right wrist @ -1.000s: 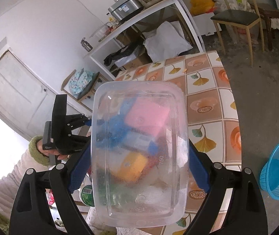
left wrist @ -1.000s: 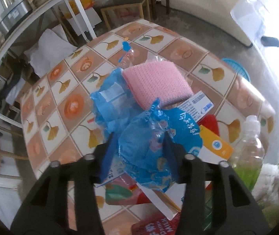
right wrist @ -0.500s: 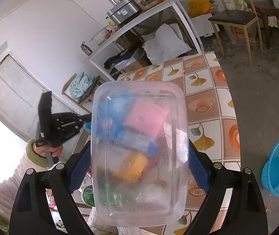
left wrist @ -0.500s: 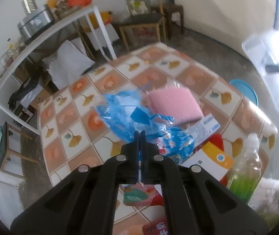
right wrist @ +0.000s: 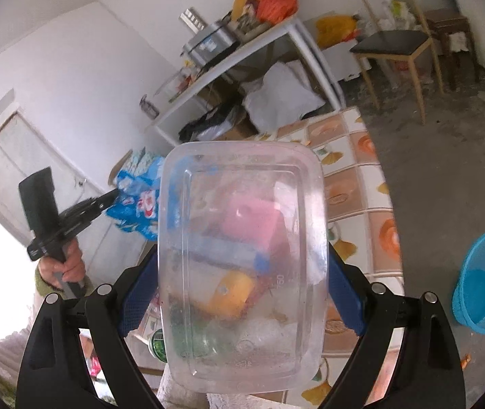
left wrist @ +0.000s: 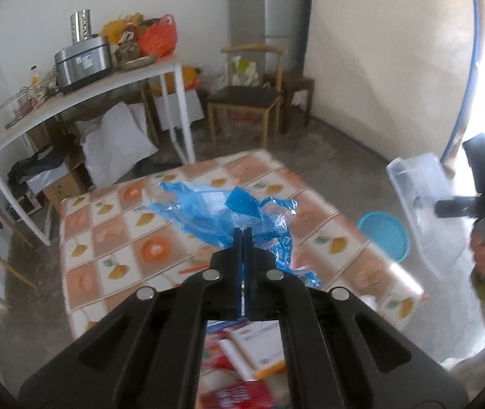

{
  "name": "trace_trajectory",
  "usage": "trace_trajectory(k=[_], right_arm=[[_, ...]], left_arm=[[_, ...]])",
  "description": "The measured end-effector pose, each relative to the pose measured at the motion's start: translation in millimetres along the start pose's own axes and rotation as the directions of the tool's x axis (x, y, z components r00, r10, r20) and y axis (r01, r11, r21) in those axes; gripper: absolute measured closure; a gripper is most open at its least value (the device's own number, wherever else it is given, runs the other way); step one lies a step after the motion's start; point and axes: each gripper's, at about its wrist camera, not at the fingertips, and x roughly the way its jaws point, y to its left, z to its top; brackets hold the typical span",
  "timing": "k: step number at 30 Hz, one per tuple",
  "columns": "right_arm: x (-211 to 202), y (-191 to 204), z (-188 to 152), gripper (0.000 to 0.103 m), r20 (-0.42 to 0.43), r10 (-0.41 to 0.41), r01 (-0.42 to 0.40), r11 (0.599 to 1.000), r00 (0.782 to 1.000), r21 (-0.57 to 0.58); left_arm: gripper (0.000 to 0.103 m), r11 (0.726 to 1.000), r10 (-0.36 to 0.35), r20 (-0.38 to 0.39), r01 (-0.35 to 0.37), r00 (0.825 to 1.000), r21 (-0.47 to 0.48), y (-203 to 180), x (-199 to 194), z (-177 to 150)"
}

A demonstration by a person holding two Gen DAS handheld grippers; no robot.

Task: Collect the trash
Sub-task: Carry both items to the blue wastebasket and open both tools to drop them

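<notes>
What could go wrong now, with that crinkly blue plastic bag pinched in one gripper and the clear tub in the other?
The left gripper pinches only an edge of the crinkly blue plastic bag, so it might slip free or tear. The right gripper squeezes the clear plastic tub by its smooth sides; it could pop out. The blue mesh basket sits well off on the floor.

We see a crumpled blue plastic wrapper (left wrist: pixel 222 214), printed in white and red, pinched at one edge in the closed left hand-held gripper (left wrist: pixel 242 235) and hanging clear above the table (left wrist: pixel 112 238). A clear, rectangular plastic container (right wrist: pixel 242 266), empty and scuffed, sits clamped by its long sides between the wide-set fingers of the right hand-held gripper (right wrist: pixel 242 293), its base facing the camera.
</notes>
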Motion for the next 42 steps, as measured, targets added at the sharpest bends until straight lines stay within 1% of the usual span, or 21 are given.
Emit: trace_trajectory(k=[4, 7, 10, 12, 13, 16, 19, 21, 22, 24, 25, 27, 28, 29, 31, 32, 33, 35, 40, 41, 42], right_arm=[[-43.0, -19.0, -10.9, 0.016, 0.083, -0.053, 0.049, 0.998, 0.995, 0.049], [-84.2, -40.8, -26.9, 0.016, 0.15, -0.121, 0.106, 0.989, 0.981, 0.107], [-130.4, -72.0, -50.7, 0.016, 0.212, -0.204, 0.162, 0.966, 0.956, 0.2], [-152.4, -89.3, -64.3, 0.016, 0.234, -0.246, 0.185, 0.949, 0.941, 0.255], [-167.4, -102.4, -75.2, 0.016, 0.245, -0.274, 0.197, 0.934, 0.93, 0.297], [-195.6, -134.1, -99.7, 0.016, 0.252, -0.338, 0.223, 0.892, 0.907, 0.392], [-212.9, -159.0, -121.0, 0.016, 0.25, -0.38, 0.235, 0.855, 0.891, 0.462], [-223.2, -178.9, -136.8, 0.016, 0.243, -0.41, 0.242, 0.823, 0.879, 0.513], [-224.8, -182.6, -142.1, 0.016, 0.24, -0.417, 0.244, 0.815, 0.877, 0.525], [-228.9, -199.4, -154.0, 0.016, 0.226, -0.439, 0.25, 0.786, 0.87, 0.565], [-229.6, -206.7, -159.6, 0.016, 0.218, -0.45, 0.255, 0.772, 0.866, 0.581], [-229.2, -218.3, -169.5, 0.016, 0.205, -0.468, 0.261, 0.747, 0.86, 0.611], [-229.1, -224.5, -172.0, 0.016, 0.201, -0.471, 0.259, 0.738, 0.859, 0.623], [-227.3, -233.0, -177.6, 0.016, 0.194, -0.478, 0.256, 0.72, 0.857, 0.645], [-221.3, -244.6, -181.5, 0.016, 0.181, -0.486, 0.252, 0.694, 0.855, 0.675], [-221.1, -250.2, -184.6, 0.016, 0.176, -0.49, 0.251, 0.684, 0.854, 0.685], [-219.7, -255.1, -187.9, 0.016, 0.167, -0.494, 0.253, 0.672, 0.853, 0.696], [-216.4, -263.1, -193.7, 0.016, 0.147, -0.503, 0.261, 0.65, 0.852, 0.714], [-209.2, -278.0, -198.9, 0.016, 0.099, -0.522, 0.294, 0.615, 0.847, 0.732], [-207.5, -280.3, -200.0, 0.016, 0.09, -0.525, 0.299, 0.608, 0.846, 0.736], [-207.3, -281.1, -201.1, 0.016, 0.083, -0.526, 0.302, 0.602, 0.846, 0.739]], left_arm=[[0.103, 0.997, -0.075, 0.039, 0.075, 0.996, 0.006, -36.7, -7.1, 11.8], [0.103, 0.989, -0.149, 0.043, 0.148, 0.988, 0.021, -76.3, 0.7, 23.3], [0.103, 0.974, -0.224, 0.013, 0.223, 0.975, 0.051, -126.0, 21.9, 34.0], [0.103, 0.959, -0.269, -0.029, 0.27, 0.963, 0.082, -168.8, 44.4, 40.2], [0.103, 0.955, -0.279, -0.044, 0.282, 0.959, 0.095, -184.5, 52.7, 40.6], [0.103, 0.931, -0.331, -0.117, 0.344, 0.936, 0.123, -245.0, 91.0, 43.3], [0.103, 0.907, -0.371, -0.212, 0.402, 0.904, 0.126, -305.3, 142.3, 43.6], [0.103, 0.898, -0.384, -0.265, 0.424, 0.885, 0.117, -333.7, 174.0, 42.3], [0.103, 0.893, -0.392, -0.289, 0.437, 0.874, 0.109, -345.0, 186.9, 40.7], [0.103, 0.885, -0.405, -0.361, 0.46, 0.84, 0.077, -370.8, 227.3, 36.2], [0.103, 0.883, -0.409, -0.382, 0.465, 0.829, 0.066, -377.9, 241.3, 34.0], [0.103, 0.874, -0.424, -0.447, 0.485, 0.788, 0.027, -398.1, 281.1, 28.3], [0.103, 0.871, -0.432, -0.467, 0.491, 0.771, 0.005, -402.2, 294.7, 26.0], [0.103, 0.866, -0.447, -0.496, 0.499, 0.745, -0.031, -408.6, 314.4, 22.9], [0.103, 0.859, -0.47, -0.536, 0.503, 0.702, -0.096, -416.8, 346.6, 16.6], [0.103, 0.856, -0.481, -0.561, 0.499, 0.673, -0.135, -423.1, 368.8, 13.0], [0.103, 0.856, -0.482, -0.573, 0.495, 0.663, -0.148, -426.9, 379.4, 9.4], [0.103, 0.865, -0.468, -0.596, 0.475, 0.652, -0.159, -434.9, 407.9, 2.9], [0.103, 0.873, -0.47, -0.611, 0.437, 0.637, -0.216, -447.3, 460.5, -10.3], [0.103, 0.871, -0.477, -0.616, 0.432, 0.627, -0.236, -449.3, 470.3, -13.7], [0.103, 0.872, -0.476, -0.622, 0.424, 0.622, -0.243, -450.9, 476.3, -17.8]])
